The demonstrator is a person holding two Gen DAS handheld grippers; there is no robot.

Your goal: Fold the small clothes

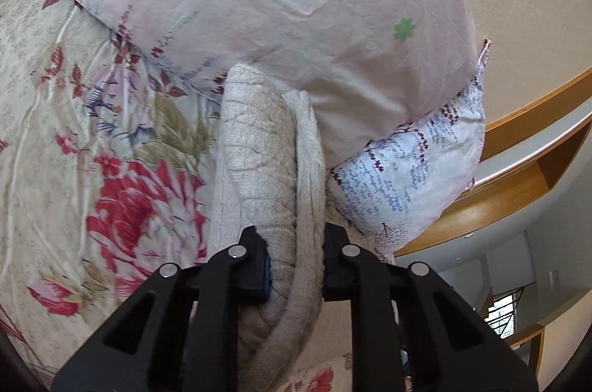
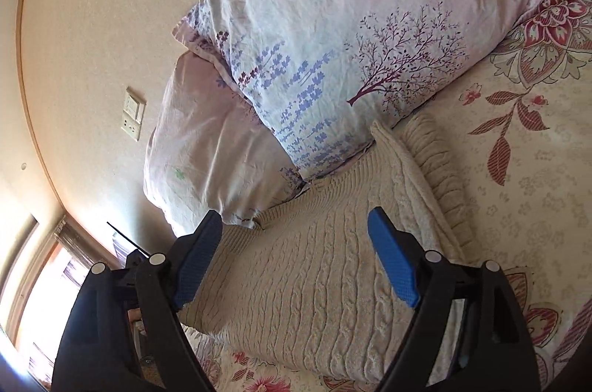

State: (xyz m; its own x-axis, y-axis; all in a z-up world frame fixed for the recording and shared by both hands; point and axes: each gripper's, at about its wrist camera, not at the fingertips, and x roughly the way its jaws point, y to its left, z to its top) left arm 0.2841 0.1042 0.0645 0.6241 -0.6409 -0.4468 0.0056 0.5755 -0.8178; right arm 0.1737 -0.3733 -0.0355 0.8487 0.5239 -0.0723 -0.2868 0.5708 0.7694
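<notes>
Two hand-held grippers work one cream knit sweater on the bed by the pillows: the left hand-held gripper clamps a bunched fold running straight ahead, while the right hand-held gripper hangs spread open above its flat body.

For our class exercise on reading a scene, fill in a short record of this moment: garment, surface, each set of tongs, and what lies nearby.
garment: cream cable-knit sweater, partly folded
surface: floral bedspread
left tongs: shut on a bunched fold of the sweater
right tongs: open, over the sweater, gripping nothing
nearby: two pillows, the upper pillow lying on the lower pillow, at the sweater's far edge
</notes>
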